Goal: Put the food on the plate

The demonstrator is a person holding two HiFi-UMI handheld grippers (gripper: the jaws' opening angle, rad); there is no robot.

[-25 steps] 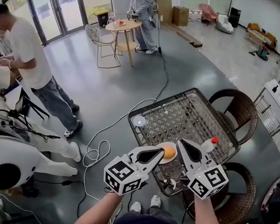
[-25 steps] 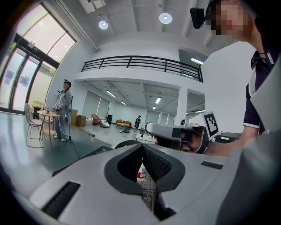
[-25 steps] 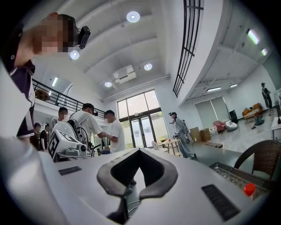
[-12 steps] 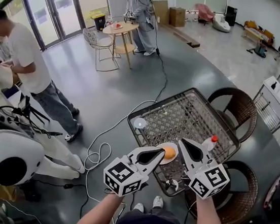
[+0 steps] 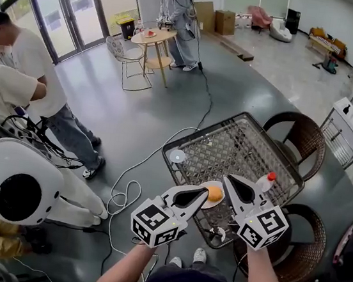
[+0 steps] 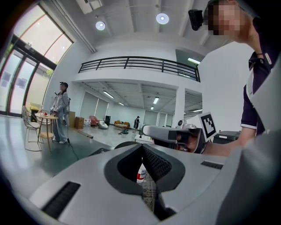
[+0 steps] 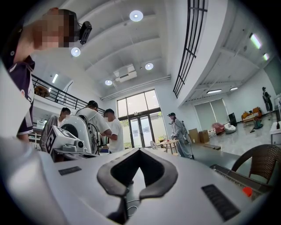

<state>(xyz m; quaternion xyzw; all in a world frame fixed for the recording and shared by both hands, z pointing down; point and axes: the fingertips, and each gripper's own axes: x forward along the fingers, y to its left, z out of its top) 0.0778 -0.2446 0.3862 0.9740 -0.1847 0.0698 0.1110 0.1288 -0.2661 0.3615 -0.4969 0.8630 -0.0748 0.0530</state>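
Observation:
An orange round food (image 5: 214, 192) lies on a small white plate (image 5: 217, 203) at the near edge of the wire-mesh table (image 5: 240, 145). My left gripper (image 5: 204, 193) hovers shut and empty, its tip over the plate's left rim. To the right of the plate my right gripper (image 5: 227, 179) is also shut, with nothing in it. In the left gripper view the jaws (image 6: 142, 146) meet at the tip, and a white bottle (image 6: 141, 172) shows in the hollow behind them. The right gripper view shows its jaws (image 7: 139, 150) closed on air.
A white bottle with a red cap (image 5: 263, 181) stands right of the plate. A small white disc (image 5: 176, 155) lies at the table's left corner. Two wicker chairs (image 5: 301, 135) flank the table. Cables (image 5: 124, 191), a white robot (image 5: 12, 190) and people stand to the left.
Both grippers have stayed almost still over the plate. At the left, the white robot shape has shifted up in the view and the standing people have moved a little.

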